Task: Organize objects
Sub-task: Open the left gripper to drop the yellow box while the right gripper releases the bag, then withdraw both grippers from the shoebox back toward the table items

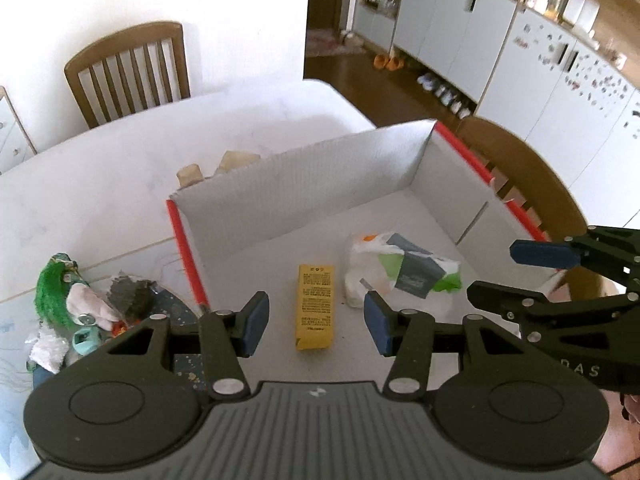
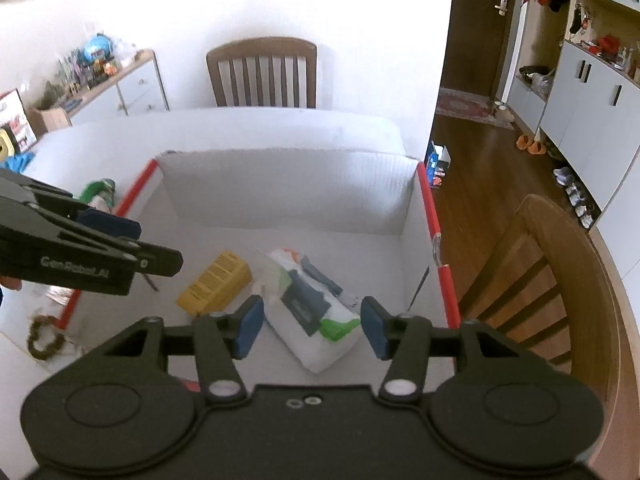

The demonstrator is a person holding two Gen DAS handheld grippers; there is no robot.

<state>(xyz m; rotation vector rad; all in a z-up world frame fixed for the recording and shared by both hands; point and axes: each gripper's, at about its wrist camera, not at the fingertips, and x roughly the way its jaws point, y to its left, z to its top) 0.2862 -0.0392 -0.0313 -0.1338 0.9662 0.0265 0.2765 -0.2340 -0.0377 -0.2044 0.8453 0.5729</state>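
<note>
Clutter of soft toys and scraps is seen loose on the tabletop left of the box; it is judged light and limp, best pinched at a firm lump. Inside the box lie a stiff yellow carton, best gripped across its narrow sides, and a soft, slippery wipes pack, best squeezed mid-body. Both the left gripper and the right gripper are held above the box, fingers partly spread and empty.

White wall, slatted wooden chair at tabletop's far edge, brown wood floor, white cabinets, bright daylight.
</note>
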